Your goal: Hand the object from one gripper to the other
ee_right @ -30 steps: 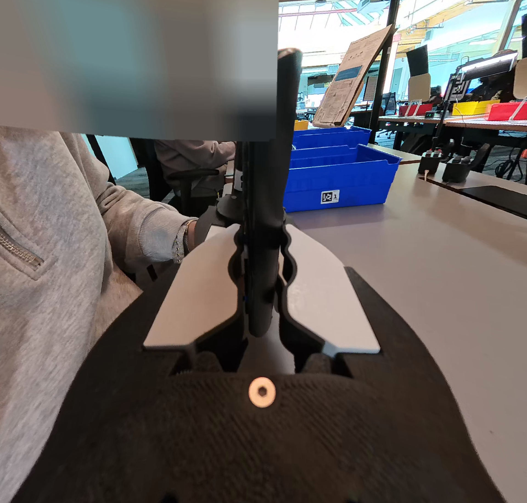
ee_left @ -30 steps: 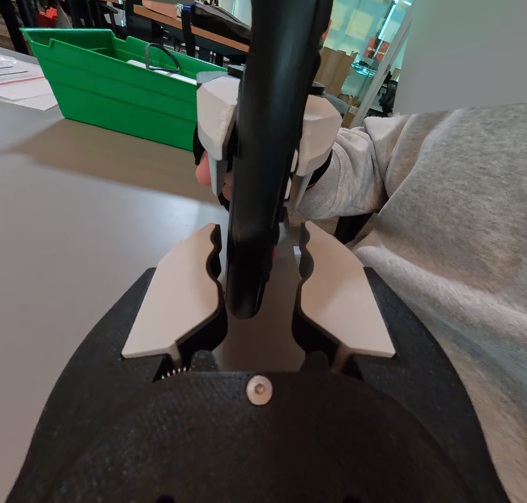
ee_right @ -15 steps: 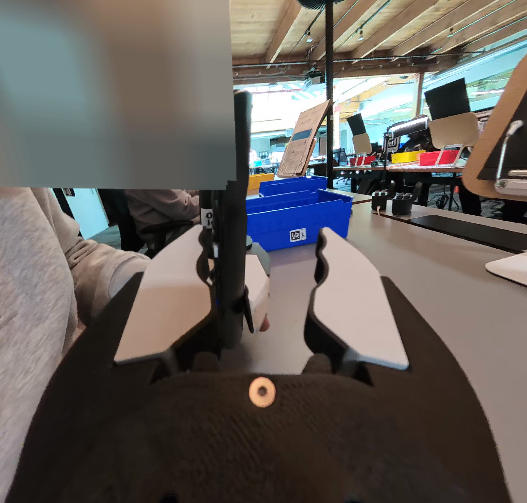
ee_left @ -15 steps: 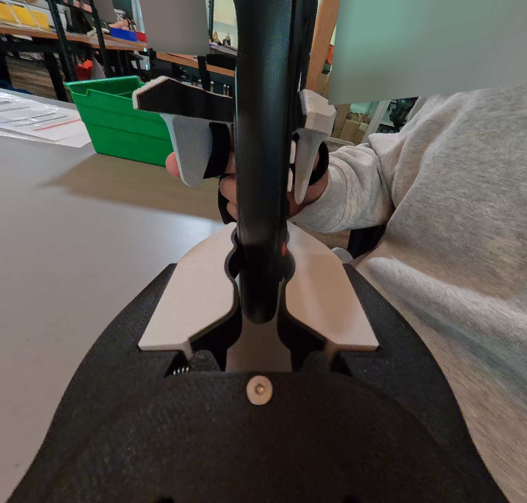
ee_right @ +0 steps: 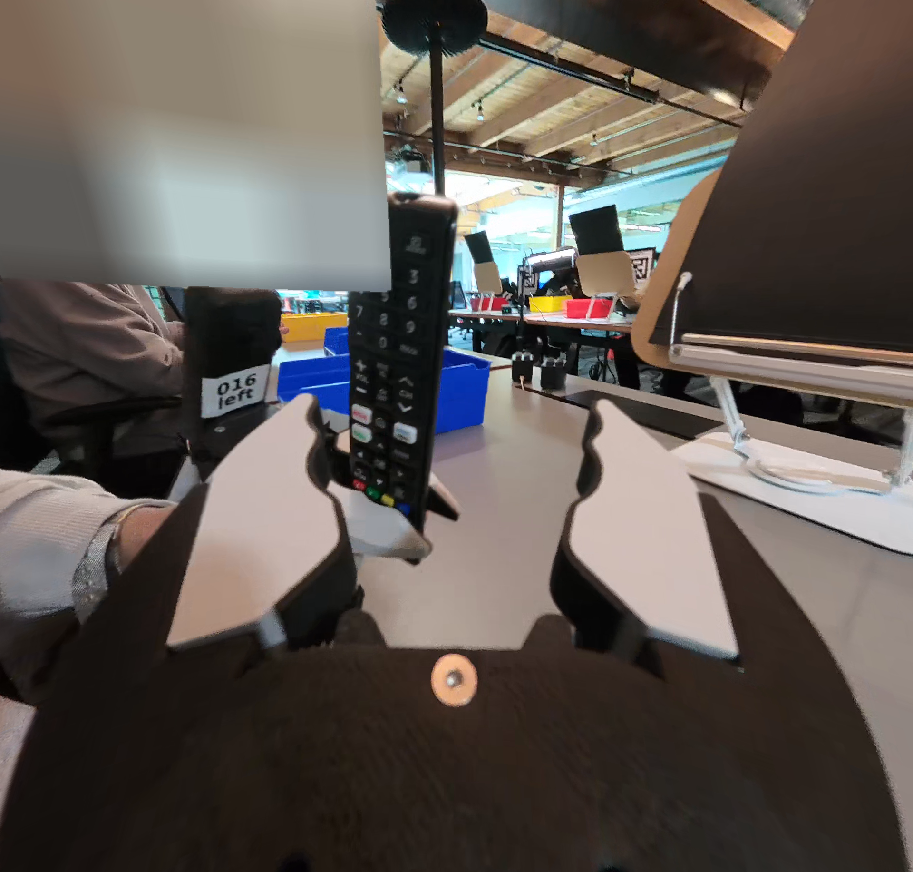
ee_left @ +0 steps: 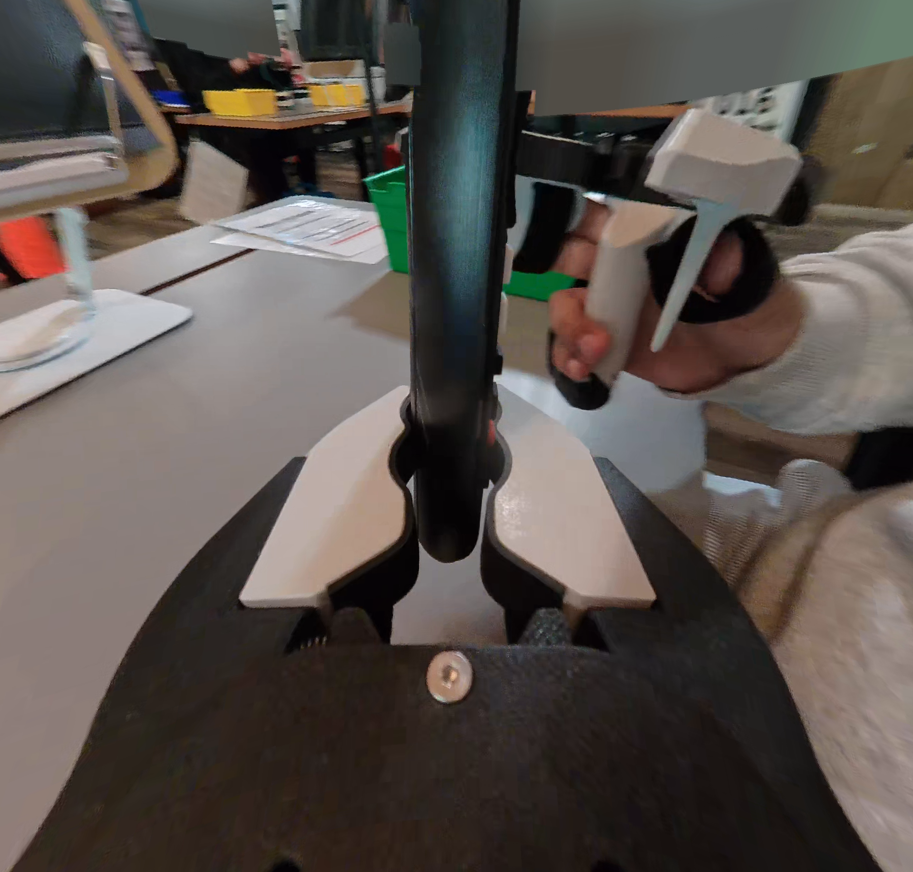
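Note:
A black remote control (ee_left: 459, 255) stands upright, its lower end clamped between the white fingers of my left gripper (ee_left: 452, 403), which is shut on it. In the right wrist view the remote (ee_right: 395, 378) shows its button face, held from below by the left gripper (ee_right: 410, 517). My right gripper (ee_right: 454, 406) is open and empty, its jaws wide apart, with the remote just beyond its left finger and not touching it. The right gripper also shows in the left wrist view (ee_left: 632, 361), to the right of the remote and apart from it, held by a hand.
The grey table (ee_left: 197, 403) lies below both grippers. A green bin (ee_left: 395, 225) and papers (ee_left: 306, 225) sit behind the remote. A blue bin (ee_right: 459, 393) is at the back. A tilted stand on a white base (ee_right: 790, 354) is at the right. A person's grey sleeve (ee_left: 840, 329) is close by. About 7 cm separates my left fingertips from my right.
My left gripper has shut on the remote's lower end. My right gripper has opened, let go of the remote and drawn away to the side.

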`<state>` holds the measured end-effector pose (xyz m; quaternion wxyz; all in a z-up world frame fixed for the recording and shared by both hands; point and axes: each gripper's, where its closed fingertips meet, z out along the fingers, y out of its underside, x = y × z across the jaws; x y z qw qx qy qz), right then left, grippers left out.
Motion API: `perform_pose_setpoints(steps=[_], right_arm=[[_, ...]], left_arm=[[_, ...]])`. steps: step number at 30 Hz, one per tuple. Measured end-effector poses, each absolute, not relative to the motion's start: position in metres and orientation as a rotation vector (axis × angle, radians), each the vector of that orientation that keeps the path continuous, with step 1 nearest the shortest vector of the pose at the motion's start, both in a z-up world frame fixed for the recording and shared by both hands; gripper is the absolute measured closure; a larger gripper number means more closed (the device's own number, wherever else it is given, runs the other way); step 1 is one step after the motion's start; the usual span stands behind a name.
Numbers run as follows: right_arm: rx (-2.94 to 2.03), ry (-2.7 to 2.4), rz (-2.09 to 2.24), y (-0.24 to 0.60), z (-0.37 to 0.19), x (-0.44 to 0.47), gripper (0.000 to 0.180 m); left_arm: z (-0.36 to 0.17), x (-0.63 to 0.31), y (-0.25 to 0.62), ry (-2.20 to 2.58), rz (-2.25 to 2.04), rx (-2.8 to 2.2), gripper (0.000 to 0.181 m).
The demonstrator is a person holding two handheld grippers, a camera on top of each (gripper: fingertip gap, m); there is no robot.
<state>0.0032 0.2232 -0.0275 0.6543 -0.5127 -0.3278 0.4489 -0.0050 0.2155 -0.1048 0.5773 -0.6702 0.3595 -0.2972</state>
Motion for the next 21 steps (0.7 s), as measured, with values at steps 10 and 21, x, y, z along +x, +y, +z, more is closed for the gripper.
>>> perform_pose_setpoints(steps=[10,21], right_arm=[[-1.353,-0.742,1.153,0.2,-0.054,-0.027,0.114],[-1.378,-0.775,1.224,0.209,-0.055,-0.015,0.129]], left_arm=[[-0.108,-0.009,0.225,0.775,-0.257,-1.608,0.157],[-0.113,0.005,0.22,0.84,-0.3,-1.584,0.135]])
